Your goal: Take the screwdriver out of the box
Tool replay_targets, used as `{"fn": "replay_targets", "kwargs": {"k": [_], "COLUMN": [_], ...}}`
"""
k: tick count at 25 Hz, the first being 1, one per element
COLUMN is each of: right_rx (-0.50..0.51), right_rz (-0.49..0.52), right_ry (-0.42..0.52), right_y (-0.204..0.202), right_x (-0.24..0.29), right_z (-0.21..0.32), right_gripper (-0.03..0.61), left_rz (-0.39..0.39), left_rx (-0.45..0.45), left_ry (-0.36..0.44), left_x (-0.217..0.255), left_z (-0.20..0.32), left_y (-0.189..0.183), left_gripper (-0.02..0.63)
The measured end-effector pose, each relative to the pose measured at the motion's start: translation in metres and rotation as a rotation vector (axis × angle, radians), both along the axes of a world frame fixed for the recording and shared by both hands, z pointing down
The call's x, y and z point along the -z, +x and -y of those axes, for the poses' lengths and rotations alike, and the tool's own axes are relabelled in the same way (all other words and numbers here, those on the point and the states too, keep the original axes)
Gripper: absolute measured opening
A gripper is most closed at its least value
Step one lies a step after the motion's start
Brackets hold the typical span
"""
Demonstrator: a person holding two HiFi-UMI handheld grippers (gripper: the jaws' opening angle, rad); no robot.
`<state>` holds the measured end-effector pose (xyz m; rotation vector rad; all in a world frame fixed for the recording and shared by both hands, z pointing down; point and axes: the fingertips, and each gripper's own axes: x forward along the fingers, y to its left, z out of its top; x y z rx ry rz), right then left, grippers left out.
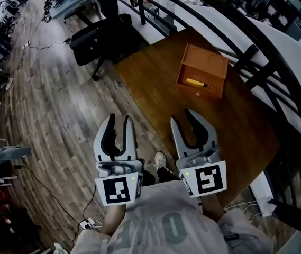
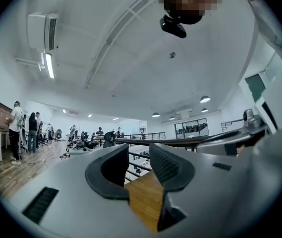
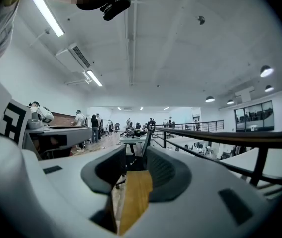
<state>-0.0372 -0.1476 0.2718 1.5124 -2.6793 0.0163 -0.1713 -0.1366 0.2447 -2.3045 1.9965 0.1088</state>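
Observation:
An open wooden box point(image 1: 203, 70) stands on the far part of a brown wooden table point(image 1: 155, 73). A yellow-handled screwdriver point(image 1: 197, 83) lies inside it along the front wall. My left gripper point(image 1: 119, 119) hovers over the floor, short of the table's near left edge; it is open and holds nothing. My right gripper point(image 1: 184, 118) hangs over the table's near part, well short of the box, also open and empty. Between the jaws of the left gripper point(image 2: 138, 157) and of the right gripper point(image 3: 131, 167) only a strip of tabletop point(image 2: 145, 202) point(image 3: 133, 197) shows; the box is hidden in both gripper views.
A black metal railing point(image 1: 256, 57) curves along the table's far and right sides. A black office chair point(image 1: 94, 38) stands at the table's far left corner. Cables and a white power strip point(image 1: 88, 224) lie on the wood floor. People point(image 2: 24, 130) stand far off.

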Motion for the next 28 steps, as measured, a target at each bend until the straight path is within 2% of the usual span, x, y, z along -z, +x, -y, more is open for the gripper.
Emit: {"fn": "replay_targets", "kwargs": {"k": [2,6,13,16,28], "right_rx": [-0.004,-0.023,-0.111,-0.152,-0.232], "right_rz": [0.014,0.016,0.03,0.035,0.038], "right_ry": [-0.016,-0.036,0.001,0.017,0.038], "right_y": [-0.001,-0.003,0.009,0.012,0.018], "right_x": [-0.005,-0.011,0.0,0.004,0.004], "right_z": [0.013,0.032,0.033,0.028,0.027], "right_gripper": [0.129,0.129,0.129,0.129,0.129], "left_rz": [0.003,-0.002,0.003,0.004,-0.001], "left_rx": [-0.01,-0.053,-0.155,-0.2,-0.295], "left_ry": [-0.04,-0.058,-0.004,-0.013,0.012], "left_x": [-0.009,-0.014,-0.003,-0.001,0.004], "left_z": [0.013,0.036,0.05,0.051,0.059], "left_y": [0.001,0.007,0.02,0.023,0.036], "left_gripper": [0.127,0.127,0.129,0.129,0.132]}}
